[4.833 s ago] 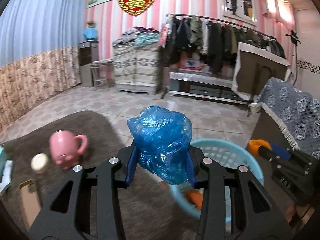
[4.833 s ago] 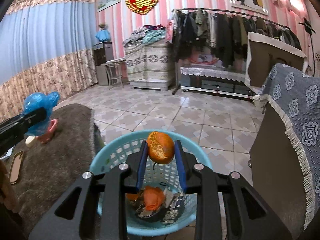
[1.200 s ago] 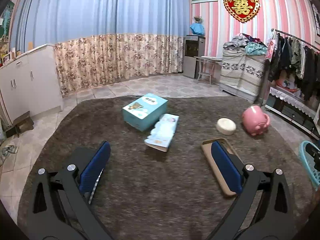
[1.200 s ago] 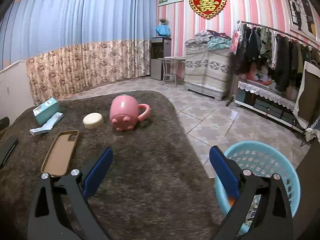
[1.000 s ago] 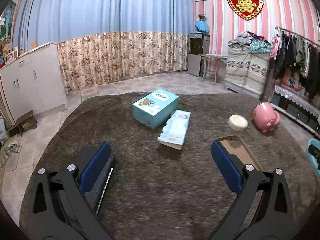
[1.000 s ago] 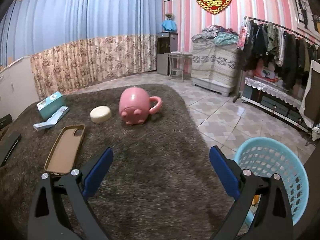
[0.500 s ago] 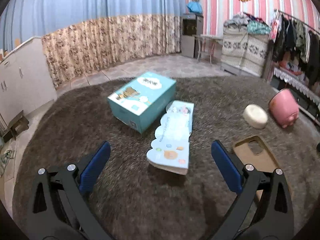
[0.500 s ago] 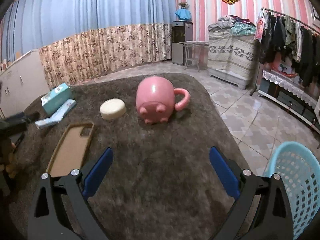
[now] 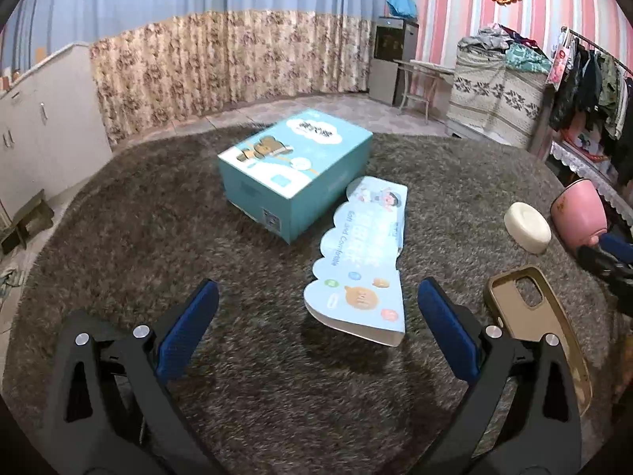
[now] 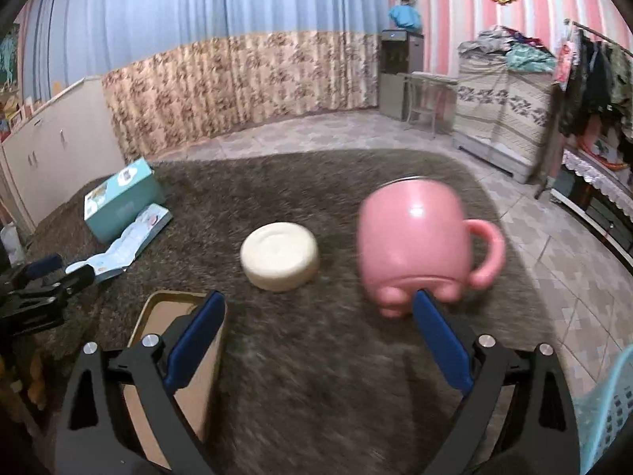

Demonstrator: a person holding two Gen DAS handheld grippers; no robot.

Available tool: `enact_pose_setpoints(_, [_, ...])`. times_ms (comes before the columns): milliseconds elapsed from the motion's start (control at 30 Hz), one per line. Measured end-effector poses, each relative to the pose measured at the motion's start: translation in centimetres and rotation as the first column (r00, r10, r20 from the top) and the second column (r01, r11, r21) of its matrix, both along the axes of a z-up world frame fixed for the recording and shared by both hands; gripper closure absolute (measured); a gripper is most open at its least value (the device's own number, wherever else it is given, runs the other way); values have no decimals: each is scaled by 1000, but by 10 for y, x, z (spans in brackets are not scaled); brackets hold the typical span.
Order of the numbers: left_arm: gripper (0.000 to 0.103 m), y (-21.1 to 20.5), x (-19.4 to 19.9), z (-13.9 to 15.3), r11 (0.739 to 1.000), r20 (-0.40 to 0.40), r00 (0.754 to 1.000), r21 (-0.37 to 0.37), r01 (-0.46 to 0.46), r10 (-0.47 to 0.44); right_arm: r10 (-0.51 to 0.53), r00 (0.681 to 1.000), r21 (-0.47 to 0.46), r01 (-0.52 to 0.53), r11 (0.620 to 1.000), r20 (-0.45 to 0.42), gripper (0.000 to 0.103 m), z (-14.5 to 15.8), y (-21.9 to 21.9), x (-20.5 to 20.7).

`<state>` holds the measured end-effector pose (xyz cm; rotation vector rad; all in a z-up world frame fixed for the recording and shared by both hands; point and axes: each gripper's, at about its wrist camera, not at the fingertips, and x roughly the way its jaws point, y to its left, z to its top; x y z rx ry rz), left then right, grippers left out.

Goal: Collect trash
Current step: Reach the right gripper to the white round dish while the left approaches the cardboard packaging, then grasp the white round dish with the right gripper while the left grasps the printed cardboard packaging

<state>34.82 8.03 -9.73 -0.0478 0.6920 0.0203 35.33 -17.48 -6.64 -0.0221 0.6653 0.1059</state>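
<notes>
My left gripper [image 9: 316, 308] is open and empty above the brown shaggy rug [image 9: 158, 213]. Just ahead of it lies a light blue cloud-edged packet [image 9: 362, 261], and beyond that a teal carton [image 9: 294, 170]. My right gripper [image 10: 316, 316] is open and empty too. Its right fingertip sits close to the base of a pink mug [image 10: 419, 245] lying on its side. A cream round lid [image 10: 280, 261] rests ahead between the fingers, and a tan phone case [image 10: 174, 360] lies under the left finger. The teal basket rim [image 10: 605, 415] shows at the lower right.
In the left wrist view the tan phone case [image 9: 538, 316], the cream lid [image 9: 528, 227] and the pink mug [image 9: 579, 213] lie to the right, near the other gripper's tip [image 9: 609, 257]. Tiled floor, a clothes rack [image 9: 593, 79] and cabinets [image 9: 47, 126] surround the rug.
Both grippers let go of their trash over the basket, opened, and swung left onto the rug. Over the last second the left closed in on the packet, the right on the mug and lid.
</notes>
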Motion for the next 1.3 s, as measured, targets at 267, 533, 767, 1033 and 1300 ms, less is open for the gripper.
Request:
enact_pose_setpoints(267, [6,16,2,1,998,-10,998,-22,-66,66,92,996,-69,-93,993,-23,26,-4,36,21])
enact_pose_setpoints(533, [6,14,4,1,998,-16,998,-21,-56,55,70,994,-56,-75,996,-78,42,-7,35,39])
enact_pose_setpoints(767, [6,15,8,0,999,-26,998,-23,-49,49,64,992,-17,-66,998,-111,46,-15,33,47])
enact_pose_setpoints(1033, [6,16,15,-4,999,-44,999,-40,-33,31,62,996,33,-60,998,-71,47,-9,18,36])
enact_pose_setpoints(1300, [6,12,22,-10,999,-69,998,-44,8,-11,23,999,13,-23,1000,-22,48,3,-13,-26])
